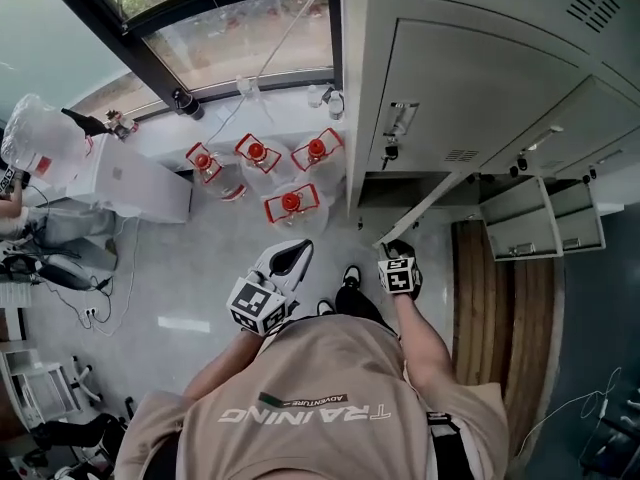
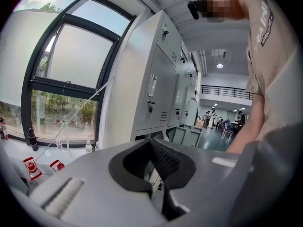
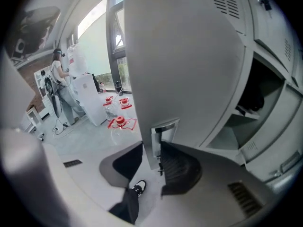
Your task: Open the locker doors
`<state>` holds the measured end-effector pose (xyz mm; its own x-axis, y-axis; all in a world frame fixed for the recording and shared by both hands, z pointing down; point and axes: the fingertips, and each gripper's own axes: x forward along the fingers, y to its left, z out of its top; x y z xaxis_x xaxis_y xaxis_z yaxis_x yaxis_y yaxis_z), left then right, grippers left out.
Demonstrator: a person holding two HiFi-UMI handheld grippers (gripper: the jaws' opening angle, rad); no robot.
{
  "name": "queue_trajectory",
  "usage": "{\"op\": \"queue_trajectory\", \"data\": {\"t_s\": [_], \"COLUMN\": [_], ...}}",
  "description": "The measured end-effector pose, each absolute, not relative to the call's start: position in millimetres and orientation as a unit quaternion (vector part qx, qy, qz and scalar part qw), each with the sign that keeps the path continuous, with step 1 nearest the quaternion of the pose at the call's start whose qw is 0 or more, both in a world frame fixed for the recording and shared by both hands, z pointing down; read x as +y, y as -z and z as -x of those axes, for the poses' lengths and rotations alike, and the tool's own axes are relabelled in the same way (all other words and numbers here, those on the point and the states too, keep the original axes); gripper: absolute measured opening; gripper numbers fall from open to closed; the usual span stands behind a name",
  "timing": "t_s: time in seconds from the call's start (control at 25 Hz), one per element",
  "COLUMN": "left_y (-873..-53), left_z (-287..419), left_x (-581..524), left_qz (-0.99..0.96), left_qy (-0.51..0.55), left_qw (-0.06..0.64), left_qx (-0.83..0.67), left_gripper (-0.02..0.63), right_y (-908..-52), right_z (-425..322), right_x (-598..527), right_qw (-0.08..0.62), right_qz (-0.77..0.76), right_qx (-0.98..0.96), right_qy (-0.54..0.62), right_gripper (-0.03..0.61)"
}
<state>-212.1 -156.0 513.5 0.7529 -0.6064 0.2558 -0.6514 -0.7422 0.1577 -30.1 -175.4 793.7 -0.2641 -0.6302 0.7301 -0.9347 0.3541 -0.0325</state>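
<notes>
A bank of grey lockers [image 1: 480, 78] fills the upper right of the head view. One lower door [image 1: 420, 208] stands swung out, seen edge-on, and its compartment [image 3: 255, 103] is open behind it. My right gripper [image 1: 398, 260] is shut on the front edge of this door [image 3: 184, 70], at its metal handle plate [image 3: 163, 129]; the jaws [image 3: 154, 150] pinch both faces. My left gripper [image 1: 288, 260] hangs free to the left above the floor, shut and empty. In the left gripper view the lockers [image 2: 156, 84] stand ahead with upper doors shut, beyond the gripper [image 2: 152, 143].
Two more low doors [image 1: 520, 218] stand open further right. Several water bottles with red caps [image 1: 290, 203] sit on the floor by the window. A white box [image 1: 130, 183] and a person [image 1: 15, 213] are at far left. A wooden strip [image 1: 480, 308] runs along the lockers.
</notes>
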Motion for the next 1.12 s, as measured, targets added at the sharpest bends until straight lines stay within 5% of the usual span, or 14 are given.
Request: {"op": "queue_trajectory", "data": {"t_s": [0.8,1.12], "left_y": [-522,-553], "left_z": [198,178], "left_x": [-92,-85], "left_qz": [-0.939,-0.940], "left_qy": [-0.090,-0.096], "left_qw": [0.133,0.136], "left_qx": [-0.305,-0.298], "left_gripper": [0.006,0.006], "right_y": [-785,-727], "right_z": [-151,-159], "right_x": [-71,-61], "right_qw": [0.361,0.298], "right_qz": [-0.635,-0.656], "right_qx": [-0.636,-0.661], "right_qy": [-0.251,-0.209], "right_gripper": [0.078,0.054]}}
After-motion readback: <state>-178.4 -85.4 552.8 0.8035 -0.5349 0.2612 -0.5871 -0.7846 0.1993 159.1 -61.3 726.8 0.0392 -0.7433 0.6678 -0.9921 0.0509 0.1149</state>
